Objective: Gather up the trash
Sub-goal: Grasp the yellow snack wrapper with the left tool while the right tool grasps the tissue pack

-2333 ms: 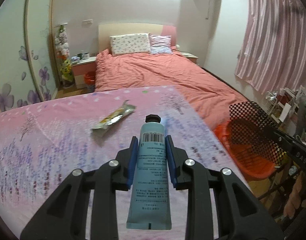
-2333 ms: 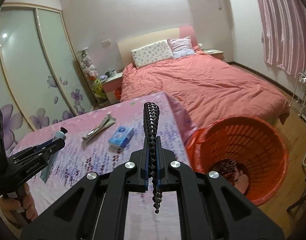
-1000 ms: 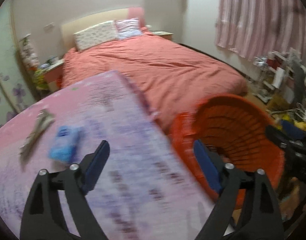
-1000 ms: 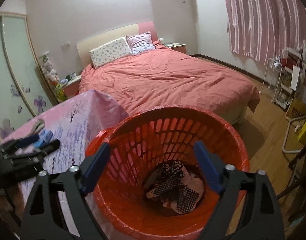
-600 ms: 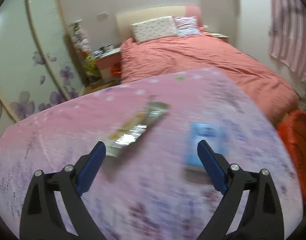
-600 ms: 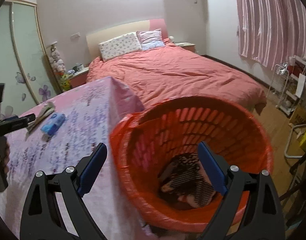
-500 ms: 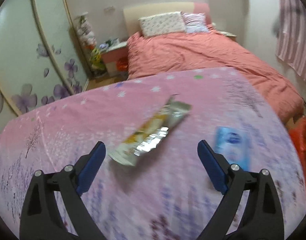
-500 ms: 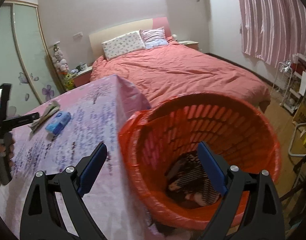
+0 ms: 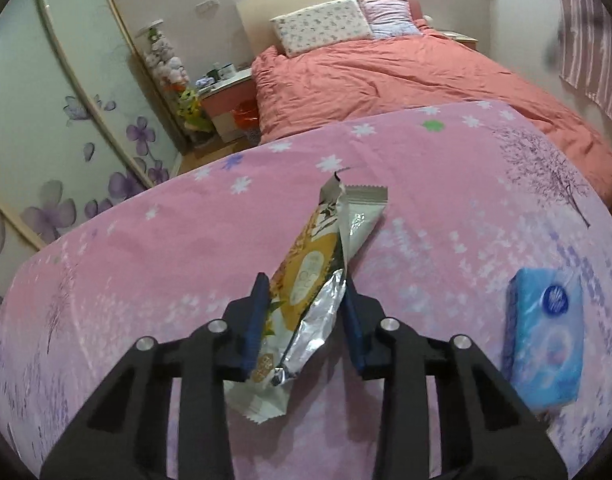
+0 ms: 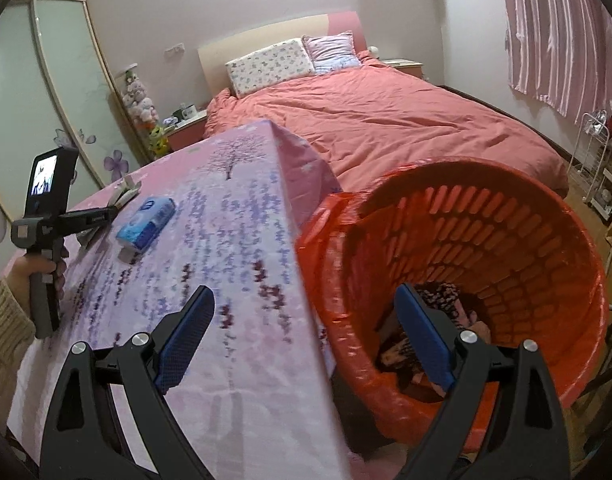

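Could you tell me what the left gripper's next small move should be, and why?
Probably finish closing and lift. The left gripper has its fingers on either side of the snack wrapper, which lies on the pink tablecloth. Then carry it right to the orange basket beside the table, past the blue tissue pack.

A bed with a salmon cover and two pillows is seen at the far side; a nightstand stands left of it, striped pink curtains hang right
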Demonstrator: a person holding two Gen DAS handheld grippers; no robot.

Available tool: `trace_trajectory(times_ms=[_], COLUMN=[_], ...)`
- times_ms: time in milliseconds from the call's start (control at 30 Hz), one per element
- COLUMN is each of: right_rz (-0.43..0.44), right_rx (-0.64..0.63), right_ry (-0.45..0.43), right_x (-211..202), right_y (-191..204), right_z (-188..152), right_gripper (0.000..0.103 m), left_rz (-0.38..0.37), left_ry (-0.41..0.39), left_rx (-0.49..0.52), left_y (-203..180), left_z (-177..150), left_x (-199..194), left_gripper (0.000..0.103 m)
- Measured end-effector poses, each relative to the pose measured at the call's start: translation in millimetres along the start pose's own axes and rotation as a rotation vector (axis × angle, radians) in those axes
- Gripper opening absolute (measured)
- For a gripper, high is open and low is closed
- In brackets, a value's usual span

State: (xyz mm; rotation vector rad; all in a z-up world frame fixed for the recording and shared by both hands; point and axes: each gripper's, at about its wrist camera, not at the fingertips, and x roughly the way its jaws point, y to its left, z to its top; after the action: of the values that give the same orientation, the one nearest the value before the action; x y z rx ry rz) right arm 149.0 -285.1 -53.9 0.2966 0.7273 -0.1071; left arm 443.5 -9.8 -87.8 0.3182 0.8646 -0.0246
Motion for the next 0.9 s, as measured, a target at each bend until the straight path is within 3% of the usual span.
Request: trace_trajectory(times_ms=[200,333,533,700,800,867,900], right_rz=[0.063,0.12,0.14,0.091,0.02,-0.013,-0.015], right_rx=[-0.031,-0.049,-0.054,-0.042,-0.04,-0.05,-0.053], right_ry=[0.027,0.063,0.085,0.119,0.13,0.129,0.129], right_x=[8.2,25.5,65.0,105.5,125.5,127.1,125.8], right_y=[32.2,69.7,129.0,163.7,174.6,174.2,172.4], right_z=[0.5,3.5,21.0,34.1,42.2,44.3,43.6], right_gripper=[0.091,0.089,0.088,0.086,0.076,0.058,0.057], left_rz=[0.061,0.079,0.053,0.042,0.026,0.008,-0.005], left_ry=[0.027,0.035,0.033,0.036,0.039,0.041,0.042], left_rx=[-0.066,-0.114,-0.144,-0.167,-0.193,-0.211,-0.224], left_y=[41.3,66.4,75.9,79.4,82.5,86.6,88.7], left_z=[-49.5,-74.6,-76.2,-80.0,-80.9,-82.9,-84.0], left_x=[-24.2,-36.5,-36.6,-35.5,-33.8,-33.3,-32.6], left_gripper=[0.032,0.037,0.039,0.044,0.047,0.048,0.049])
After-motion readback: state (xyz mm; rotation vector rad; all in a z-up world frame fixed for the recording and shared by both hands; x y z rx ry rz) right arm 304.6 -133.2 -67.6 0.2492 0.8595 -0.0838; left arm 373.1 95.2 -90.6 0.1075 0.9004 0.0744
